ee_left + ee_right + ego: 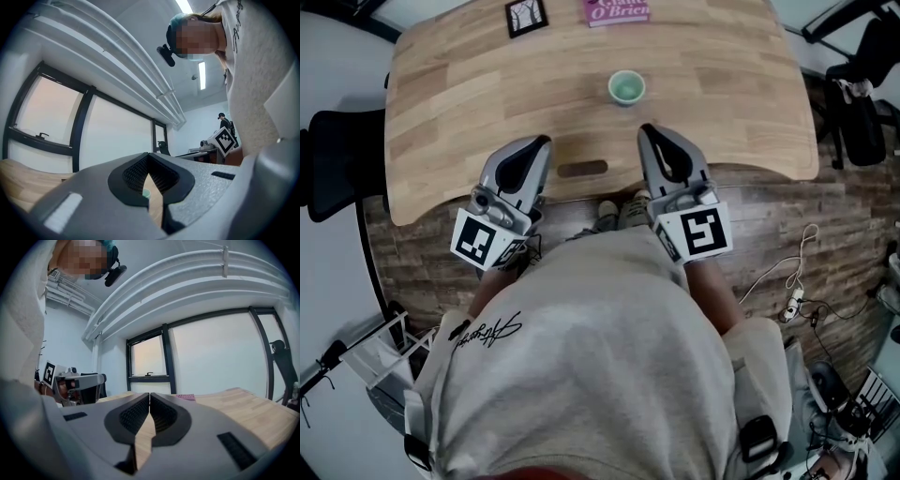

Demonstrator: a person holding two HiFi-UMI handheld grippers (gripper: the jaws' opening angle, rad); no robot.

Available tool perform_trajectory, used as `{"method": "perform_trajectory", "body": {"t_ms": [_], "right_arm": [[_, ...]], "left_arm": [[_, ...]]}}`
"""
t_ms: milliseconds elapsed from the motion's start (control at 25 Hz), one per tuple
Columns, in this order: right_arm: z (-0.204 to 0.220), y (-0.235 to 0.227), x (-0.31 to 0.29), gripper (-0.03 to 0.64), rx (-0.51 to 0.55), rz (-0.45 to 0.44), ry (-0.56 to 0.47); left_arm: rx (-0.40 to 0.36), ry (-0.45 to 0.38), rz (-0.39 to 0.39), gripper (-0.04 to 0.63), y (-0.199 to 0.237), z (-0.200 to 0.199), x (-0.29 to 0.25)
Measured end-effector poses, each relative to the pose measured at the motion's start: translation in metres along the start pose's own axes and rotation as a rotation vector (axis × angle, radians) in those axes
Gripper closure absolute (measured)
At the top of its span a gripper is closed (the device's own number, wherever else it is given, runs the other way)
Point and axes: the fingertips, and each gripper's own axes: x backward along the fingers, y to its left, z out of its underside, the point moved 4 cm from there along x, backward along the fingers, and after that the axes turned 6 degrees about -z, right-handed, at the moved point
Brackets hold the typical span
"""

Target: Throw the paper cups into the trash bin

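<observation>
Noting both grippers level at the near edge of the desk [450, 103]. The left gripper [542, 142] is sitting with its jaws closed tip to tip and nothing between them. The right gripper [645, 129] is closed the same way and carrying nothing. One paper cup [626, 87] is standing upright, mouth up, on the wood ahead of the two grippers, nearer the right one and apart from both.

Handling, as a judgement: the cup is looking very light and thin-walled, so it is likely to crush under a hard squeeze and tip or skate under a nudge. The best hold is probably across the wall just under the rim, where the paper is stiffest, or with one jaw inside the lip and one outside. The jaws are needing to open first.

Room: a dark slot [582, 169] is lying near the front edge between the grippers. A pink card [617, 11] and a small black-framed item [526, 16] are lying at the far edge, well apart from the cup. No trash bin is showing in any view, so I am leaving the carry route unjudged. Cables [787, 272] are trailing on the floor at right, and a black chair [337, 159] is standing at left.
</observation>
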Motion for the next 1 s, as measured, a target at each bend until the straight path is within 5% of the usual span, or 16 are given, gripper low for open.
{"method": "perform_trajectory", "body": {"t_ms": [440,1000], "right_arm": [[0.065,-0.018,-0.016,0.599,-0.08,-0.008,0.12],[0.131,-0.047,-0.053,0.372,-0.098,0.017,0.25]], "left_arm": [[0.03,0.031,-0.038,0.592,0.005,0.017,-0.001],[0.07,0.1,-0.081,0.592,0.005,0.043,0.011]]}}
